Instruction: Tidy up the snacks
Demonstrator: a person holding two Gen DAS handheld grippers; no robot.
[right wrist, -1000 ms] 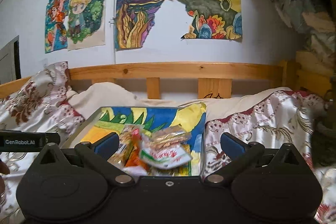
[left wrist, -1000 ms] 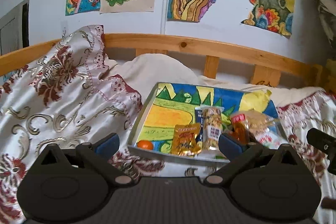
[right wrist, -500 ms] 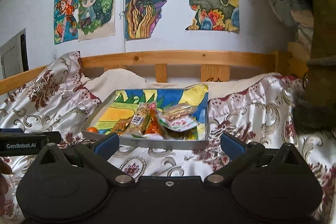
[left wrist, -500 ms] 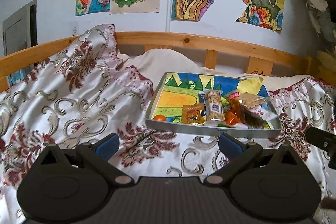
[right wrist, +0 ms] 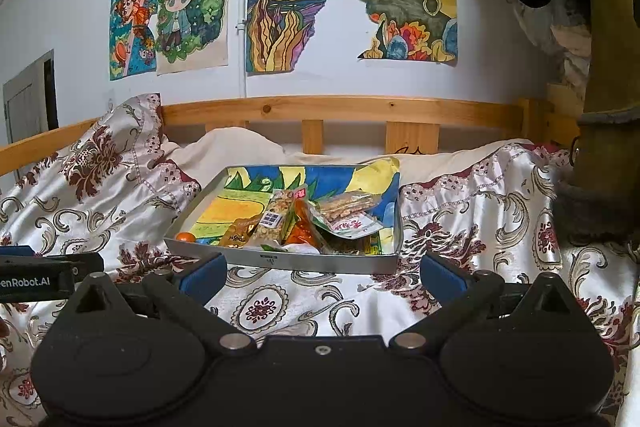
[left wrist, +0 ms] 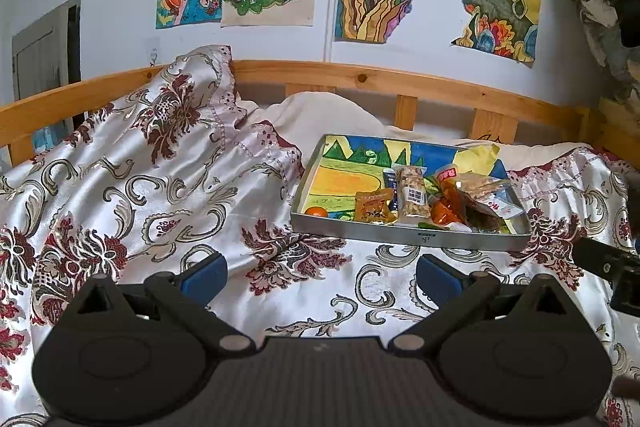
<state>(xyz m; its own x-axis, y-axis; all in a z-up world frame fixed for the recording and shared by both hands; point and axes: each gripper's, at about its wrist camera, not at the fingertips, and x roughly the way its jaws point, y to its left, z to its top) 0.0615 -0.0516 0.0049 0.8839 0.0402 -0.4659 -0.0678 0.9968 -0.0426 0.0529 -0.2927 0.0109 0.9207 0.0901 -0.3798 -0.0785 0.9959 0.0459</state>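
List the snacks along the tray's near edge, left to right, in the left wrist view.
Small orange fruit → tan snack pouch → clear nut-bar packet with a white label → orange packet.

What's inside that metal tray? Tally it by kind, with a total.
Small round orange fruit: 1
Sealed plastic snack packets: at least 6; they overlap, so the exact count is unclear
Total: at least 7

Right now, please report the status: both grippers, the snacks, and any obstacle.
Left gripper open, empty. Right gripper open, empty. Snack packets piled in metal tray on bedspread, small orange at corner. Path to tray clear.
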